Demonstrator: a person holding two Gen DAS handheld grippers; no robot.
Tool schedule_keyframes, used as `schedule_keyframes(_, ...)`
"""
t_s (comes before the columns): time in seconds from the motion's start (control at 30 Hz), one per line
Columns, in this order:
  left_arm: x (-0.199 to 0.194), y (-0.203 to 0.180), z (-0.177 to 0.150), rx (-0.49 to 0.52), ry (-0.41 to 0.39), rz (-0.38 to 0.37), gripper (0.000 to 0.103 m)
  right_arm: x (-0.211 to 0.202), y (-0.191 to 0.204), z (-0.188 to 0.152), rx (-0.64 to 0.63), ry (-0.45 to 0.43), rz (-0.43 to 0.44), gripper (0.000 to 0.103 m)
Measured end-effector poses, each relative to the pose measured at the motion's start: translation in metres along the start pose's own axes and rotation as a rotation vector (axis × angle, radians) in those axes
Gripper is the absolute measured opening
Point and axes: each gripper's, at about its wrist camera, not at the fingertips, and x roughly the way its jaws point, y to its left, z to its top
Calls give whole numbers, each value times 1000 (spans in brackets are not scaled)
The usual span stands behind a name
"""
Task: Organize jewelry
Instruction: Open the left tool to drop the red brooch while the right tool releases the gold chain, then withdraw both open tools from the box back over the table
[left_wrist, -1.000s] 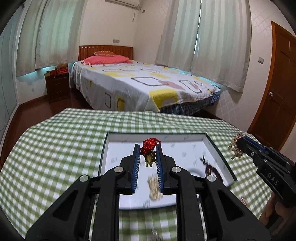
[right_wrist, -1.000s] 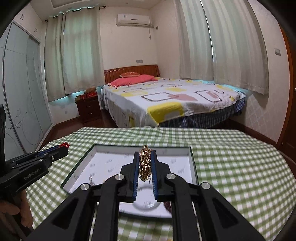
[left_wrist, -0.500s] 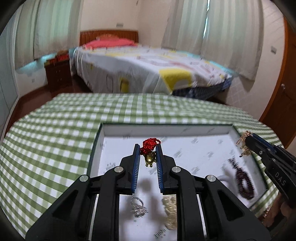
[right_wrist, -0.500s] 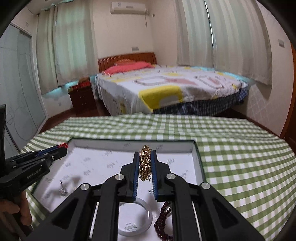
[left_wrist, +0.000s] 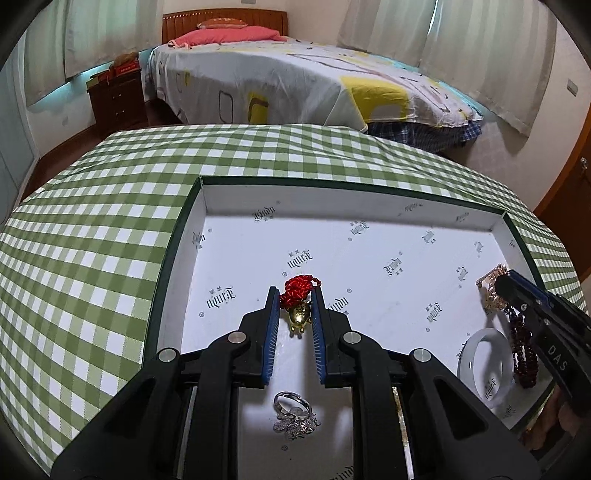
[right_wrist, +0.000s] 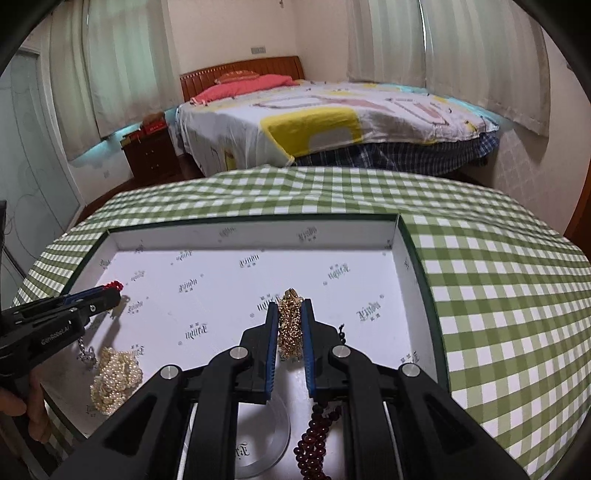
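My left gripper (left_wrist: 294, 295) is shut on a red-knot charm with a gold pendant (left_wrist: 298, 301), held just above the floor of the white box lid tray (left_wrist: 369, 206). My right gripper (right_wrist: 290, 308) is shut on a gold chain bracelet (right_wrist: 290, 326) over the same tray (right_wrist: 258, 230). The right gripper also shows in the left wrist view (left_wrist: 504, 286), and the left gripper in the right wrist view (right_wrist: 112, 291). A silver flower ring (left_wrist: 293, 415), a clear bangle (left_wrist: 485, 363), a dark red bead bracelet (right_wrist: 319, 439) and a pearl strand (right_wrist: 116, 378) lie in the tray.
The tray sits on a round table with a green checked cloth (left_wrist: 110, 229). A bed (left_wrist: 295, 74) and a dark wooden nightstand (left_wrist: 118, 96) stand beyond the table. A wooden door (left_wrist: 576, 177) is at the right.
Both grippers have come down and forward over the tray with their pieces still held. The tray floor and the jewelry in it now look much closer.
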Motion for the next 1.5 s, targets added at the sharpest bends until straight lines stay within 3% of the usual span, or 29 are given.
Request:
schedule_keyframes(0.23,1,1,1,2,3,11,20,5,-3,-1,17,34,-2,15)
schedule_keyframes(0.3,0,1,1,2,-2,12,28,5,-4,-1,21,36,-1,18)
schedule_keyframes(0.47,-4,1,0,-2,-11,10,36,3,-6,-2,30,27,0,24)
schedule_keyframes(0.6,-11,3,-1,-12,-40,2,56,-2,-6,-4,28,8,-3,33)
schedule_keyframes(0.8,-23,3,-5,-22,-81,-21,61,-18,-6,-4,25,-45,-11,38)
schedule_keyframes(1.03,-54,8,-17,-32,-189,-24,67,-43,-1,-6,4,-106,-30,41)
schedule_keyframes(1.5,-112,9,-66,-51,-219,-25,67,-101,12,-41,-18,-158,-54,45)
